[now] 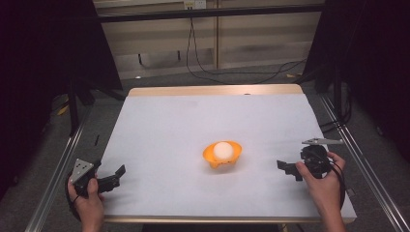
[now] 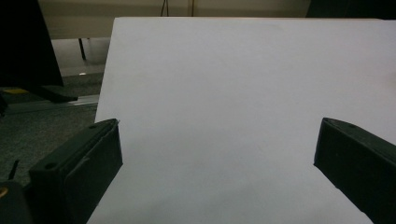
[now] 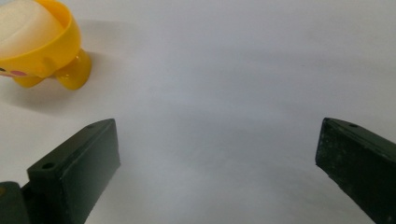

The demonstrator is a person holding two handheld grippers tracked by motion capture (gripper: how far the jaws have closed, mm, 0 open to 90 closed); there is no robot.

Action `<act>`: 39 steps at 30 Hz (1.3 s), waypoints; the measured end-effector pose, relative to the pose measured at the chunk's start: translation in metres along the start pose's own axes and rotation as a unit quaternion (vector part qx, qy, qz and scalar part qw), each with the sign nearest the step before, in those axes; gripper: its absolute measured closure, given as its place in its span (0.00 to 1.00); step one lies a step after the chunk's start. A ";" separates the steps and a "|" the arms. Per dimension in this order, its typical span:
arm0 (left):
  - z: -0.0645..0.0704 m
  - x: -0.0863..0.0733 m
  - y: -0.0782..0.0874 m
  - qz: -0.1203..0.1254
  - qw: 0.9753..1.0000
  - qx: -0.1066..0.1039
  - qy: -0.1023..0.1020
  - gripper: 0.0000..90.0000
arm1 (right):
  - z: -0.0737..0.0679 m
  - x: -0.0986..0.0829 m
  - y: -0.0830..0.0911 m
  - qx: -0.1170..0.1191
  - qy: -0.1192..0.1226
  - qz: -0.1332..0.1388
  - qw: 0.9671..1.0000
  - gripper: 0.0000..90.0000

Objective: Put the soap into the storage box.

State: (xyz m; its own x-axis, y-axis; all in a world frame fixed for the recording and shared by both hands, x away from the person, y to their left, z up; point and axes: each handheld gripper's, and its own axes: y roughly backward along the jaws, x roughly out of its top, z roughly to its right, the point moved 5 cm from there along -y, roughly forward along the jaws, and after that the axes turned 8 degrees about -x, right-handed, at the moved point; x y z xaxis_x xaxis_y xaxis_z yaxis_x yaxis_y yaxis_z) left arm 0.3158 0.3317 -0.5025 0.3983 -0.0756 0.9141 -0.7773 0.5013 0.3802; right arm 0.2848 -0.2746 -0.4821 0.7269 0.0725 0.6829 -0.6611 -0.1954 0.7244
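Note:
An orange-yellow bowl [image 1: 222,155] with small feet stands near the middle of the white table [image 1: 193,121], and a white ball [image 1: 223,150] rests inside it. The bowl [image 3: 44,56] with the ball [image 3: 23,28] also fills the top left corner of the right gripper view. My left gripper [image 1: 116,175] is held low at the table's front left corner, jaws wide apart and empty [image 2: 217,154]. My right gripper [image 1: 285,167] sits at the front right, pointing toward the bowl, open with only bare table between its jaws [image 3: 217,154].
The table has a wooden edge [image 1: 212,90] at the back. Metal rails [image 1: 58,164] run along both sides. Black cables [image 1: 232,72] lie on the grey floor behind the table, and dark stands [image 1: 77,96] rise at the left.

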 end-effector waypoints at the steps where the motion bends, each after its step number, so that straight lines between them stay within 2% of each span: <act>1: 0.000 0.000 0.000 0.000 1.000 0.000 0.000 0.01 | 0.003 -0.002 0.001 -0.002 -0.003 0.002 1.000 0.00; 21: 0.001 0.000 0.000 0.000 1.000 0.001 -0.002 0.01 | 0.054 -0.038 0.022 -0.026 -0.029 0.034 0.999 0.00; 30: 0.001 0.000 0.000 0.001 1.000 0.000 -0.001 0.01 | 0.066 -0.056 0.029 -0.036 -0.040 0.055 0.997 0.00; 34: 0.001 0.000 0.000 0.001 1.000 0.001 -0.002 0.01 | 0.068 -0.060 0.032 -0.029 -0.043 0.072 0.996 0.00; 39: 0.000 0.000 0.000 0.001 1.000 0.001 -0.002 0.01 | 0.067 -0.064 0.029 -0.019 -0.048 0.080 0.995 0.01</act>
State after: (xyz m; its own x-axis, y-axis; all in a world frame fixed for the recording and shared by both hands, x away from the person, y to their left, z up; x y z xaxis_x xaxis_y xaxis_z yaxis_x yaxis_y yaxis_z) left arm 0.3155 0.3315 -0.5024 0.3956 -0.0775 0.9151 -0.7786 0.5003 0.3789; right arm 0.2314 -0.3502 -0.5115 0.6254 -0.0505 0.7786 -0.7747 -0.1597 0.6119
